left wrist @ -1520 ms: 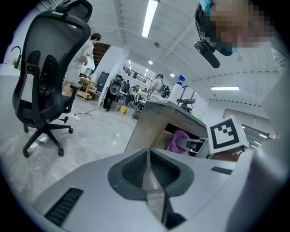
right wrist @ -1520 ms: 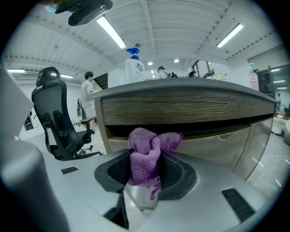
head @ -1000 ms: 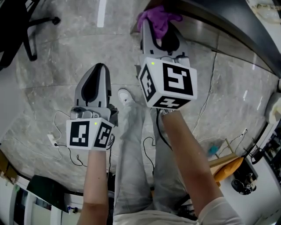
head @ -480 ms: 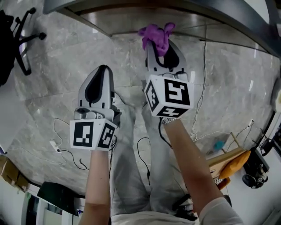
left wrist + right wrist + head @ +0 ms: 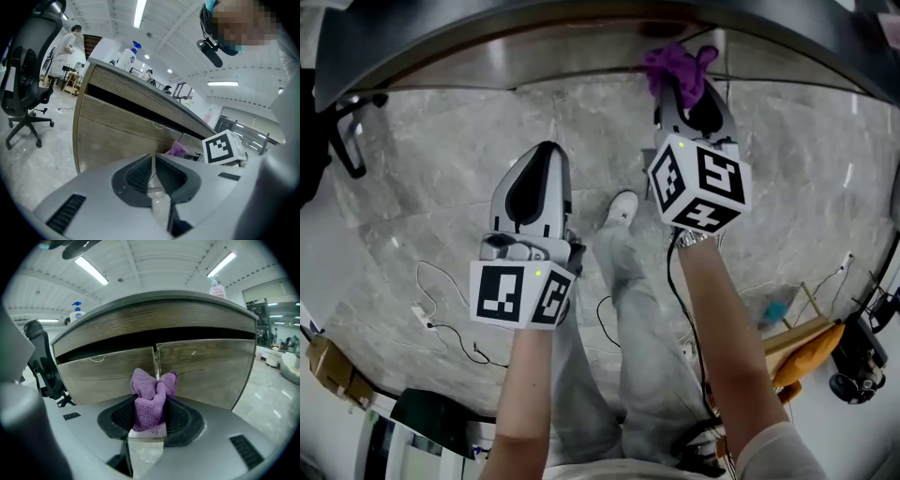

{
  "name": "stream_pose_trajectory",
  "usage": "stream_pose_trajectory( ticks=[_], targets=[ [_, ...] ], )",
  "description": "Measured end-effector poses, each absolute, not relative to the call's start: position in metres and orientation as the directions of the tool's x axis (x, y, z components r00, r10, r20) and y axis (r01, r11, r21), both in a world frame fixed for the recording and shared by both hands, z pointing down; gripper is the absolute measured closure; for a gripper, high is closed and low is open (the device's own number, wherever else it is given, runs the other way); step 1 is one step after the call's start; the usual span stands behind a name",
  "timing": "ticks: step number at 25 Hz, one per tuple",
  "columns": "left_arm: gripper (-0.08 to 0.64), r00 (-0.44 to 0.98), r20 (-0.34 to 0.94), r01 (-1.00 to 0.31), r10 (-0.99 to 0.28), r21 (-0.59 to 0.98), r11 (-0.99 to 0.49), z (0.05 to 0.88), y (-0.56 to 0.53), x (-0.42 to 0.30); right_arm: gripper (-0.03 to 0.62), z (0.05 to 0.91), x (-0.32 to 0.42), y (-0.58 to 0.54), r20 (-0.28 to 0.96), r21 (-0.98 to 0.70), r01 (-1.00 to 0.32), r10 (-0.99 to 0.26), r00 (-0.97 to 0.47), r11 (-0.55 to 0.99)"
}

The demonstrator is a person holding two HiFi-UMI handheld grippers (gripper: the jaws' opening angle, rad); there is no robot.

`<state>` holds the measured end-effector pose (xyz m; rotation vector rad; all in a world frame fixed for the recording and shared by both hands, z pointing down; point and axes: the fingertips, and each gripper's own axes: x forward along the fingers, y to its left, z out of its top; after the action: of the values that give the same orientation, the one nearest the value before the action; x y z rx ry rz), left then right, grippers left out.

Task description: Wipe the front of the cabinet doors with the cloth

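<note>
Right hand-held gripper (image 5: pixel 151 409) clamps the bunched cloth (image 5: pixel 153 394), near the cabinet doors (image 5: pixel 206 366); left hand-held gripper (image 5: pixel 153 169) closed, empty. Risk: little cloth protrudes, so the jaws may scrape wood.

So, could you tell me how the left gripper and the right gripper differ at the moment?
The right gripper is shut on the purple cloth, while the left gripper is shut on nothing. The right gripper reaches close to the cabinet, while the left gripper sits further back from it. Both point toward the cabinet.
</note>
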<state>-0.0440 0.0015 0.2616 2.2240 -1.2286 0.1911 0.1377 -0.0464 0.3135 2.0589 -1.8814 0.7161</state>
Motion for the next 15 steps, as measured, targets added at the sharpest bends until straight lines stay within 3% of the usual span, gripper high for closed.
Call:
stream_pose_trajectory(
  ticks=[9, 15],
  targets=[
    [0.531, 0.555, 0.428, -0.818, -0.713, 0.436, -0.375, 0.304, -0.002, -0.09, 0.437, 0.333, 0.117, -0.081, 0.507, -0.077, -0.991, -0.86, 0.06, -0.114],
    [0.531, 0.589, 0.421, -0.797, -0.69, 0.442, -0.411, 0.301, -0.02, -0.149, 0.437, 0.338, 0.093, -0.088, 0.5, -0.057, -0.979, -0.854, 0.139, -0.193]
  ],
)
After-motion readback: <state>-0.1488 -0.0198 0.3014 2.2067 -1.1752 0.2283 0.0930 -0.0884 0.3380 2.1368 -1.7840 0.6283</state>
